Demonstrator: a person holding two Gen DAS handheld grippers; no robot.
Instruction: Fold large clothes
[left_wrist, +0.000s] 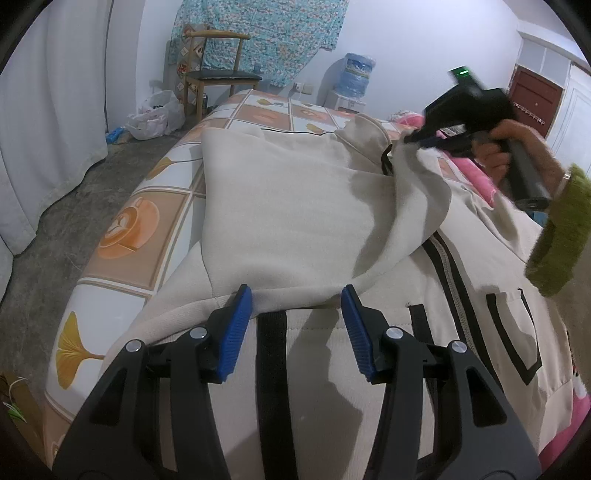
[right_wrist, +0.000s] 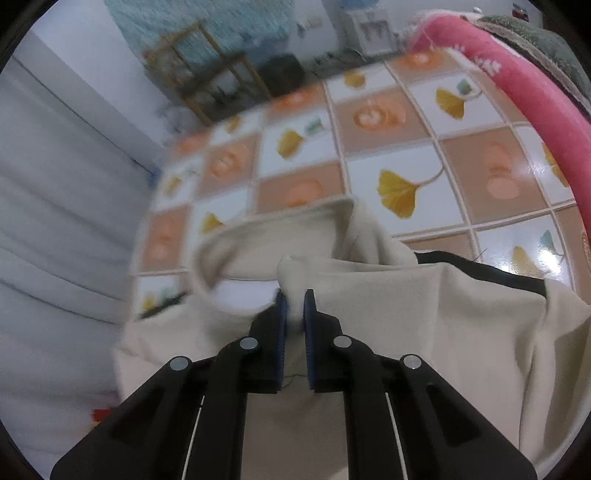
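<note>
A large cream jacket with black trim and a zipper lies spread over a bed with a tiled coffee-cup and ginkgo-leaf cover. One part is folded over the body. My left gripper stands open low over the folded edge, blue pads apart with a black strap below them. My right gripper is shut on a pinched fold of the cream cloth near the collar. In the left wrist view the right gripper holds that cloth lifted at the far right, in a person's hand with a green sleeve.
A wooden chair, white plastic bags and a water dispenser stand on the floor beyond the bed. A pink blanket lies along the bed's right side. White curtains hang at the left.
</note>
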